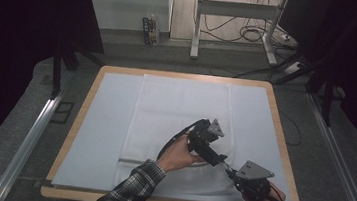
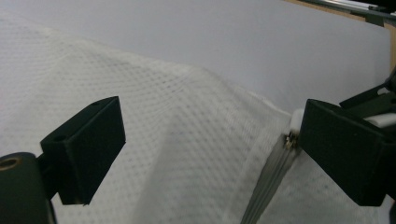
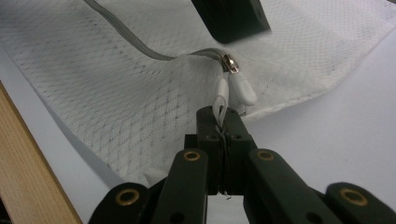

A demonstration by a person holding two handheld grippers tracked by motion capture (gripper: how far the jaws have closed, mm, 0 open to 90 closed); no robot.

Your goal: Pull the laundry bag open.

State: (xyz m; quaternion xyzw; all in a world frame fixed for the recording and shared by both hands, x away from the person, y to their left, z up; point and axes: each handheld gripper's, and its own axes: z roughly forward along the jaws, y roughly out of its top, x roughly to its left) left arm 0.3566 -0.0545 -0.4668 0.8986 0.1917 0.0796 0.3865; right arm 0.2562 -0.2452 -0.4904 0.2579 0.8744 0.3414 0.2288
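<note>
Scene: a white mesh laundry bag [image 1: 179,125] lies flat on a pale sheet covering the wooden table [image 1: 282,141], and both hands are working its near right corner.
Right gripper [image 3: 223,122]: clenched tight, jaws pressed together on the thin cord loop of the zipper pull [image 3: 236,86]; in the high view the gripper [image 1: 231,173] sits at the bag's near right edge.
Zipper slider [image 3: 228,62]: just past the right gripper's tips, at the end of the grey zipper track [image 3: 135,39] that curves off across the mesh.
Left gripper [image 2: 205,149]: jaws standing wide apart, holding nothing, mesh bunched between and beneath them; in the high view the gripper [image 1: 218,159] hovers just beside the right one.
Zipper from the left gripper view: the slider [image 2: 290,140] sits right by one jaw, the track [image 2: 266,182] running down from it.
Progress: the pull is caught, that part looks done. Whether the track is zipped or open, I can't tell.
Left to do: probably the left gripper pinches fabric near the slider to brace it, then the right draws the pull along.
</note>
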